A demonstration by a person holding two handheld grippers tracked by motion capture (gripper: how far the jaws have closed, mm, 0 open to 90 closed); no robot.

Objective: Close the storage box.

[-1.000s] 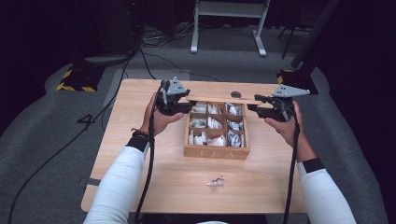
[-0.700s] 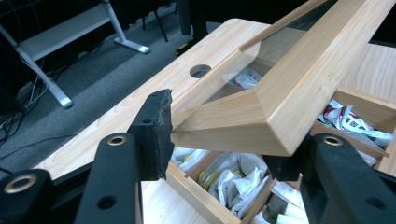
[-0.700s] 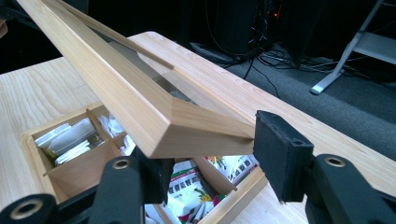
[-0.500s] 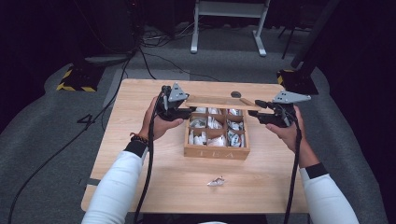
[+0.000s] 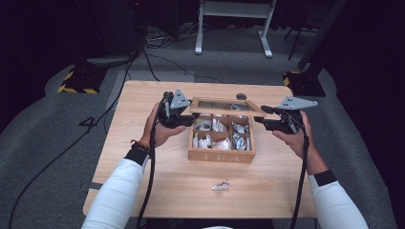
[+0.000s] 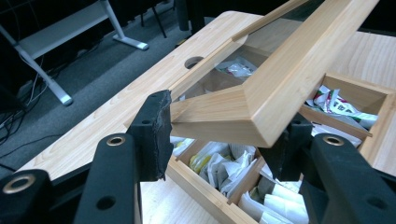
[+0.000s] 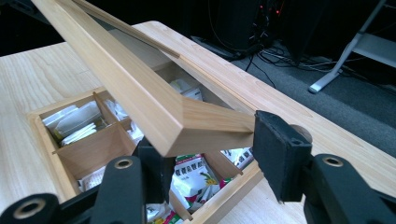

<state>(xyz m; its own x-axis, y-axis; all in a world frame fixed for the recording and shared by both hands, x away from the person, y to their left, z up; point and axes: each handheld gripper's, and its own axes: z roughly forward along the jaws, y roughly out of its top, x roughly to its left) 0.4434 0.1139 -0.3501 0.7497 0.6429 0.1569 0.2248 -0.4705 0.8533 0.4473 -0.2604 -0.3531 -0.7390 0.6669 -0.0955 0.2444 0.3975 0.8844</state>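
Lid [image 5: 224,106] of the tea box [image 5: 221,155] is half-raised over the compartments, one front corner in each gripper. Left gripper [image 6: 219,135] jaws have just been opening slightly, corner between them; right gripper [image 7: 205,154] brackets its corner, contact unclear. Next: swing both ends evenly on the hinge. Compartments hold tea sachets [image 5: 217,142].

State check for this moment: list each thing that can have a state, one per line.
Tea box: open, compartments filled with tea bags.
Lid: partly raised, tilted above the box.
Left gripper: shut on the lid's left corner.
Right gripper: shut on the lid's right corner.
Loose packet: lying on the table.
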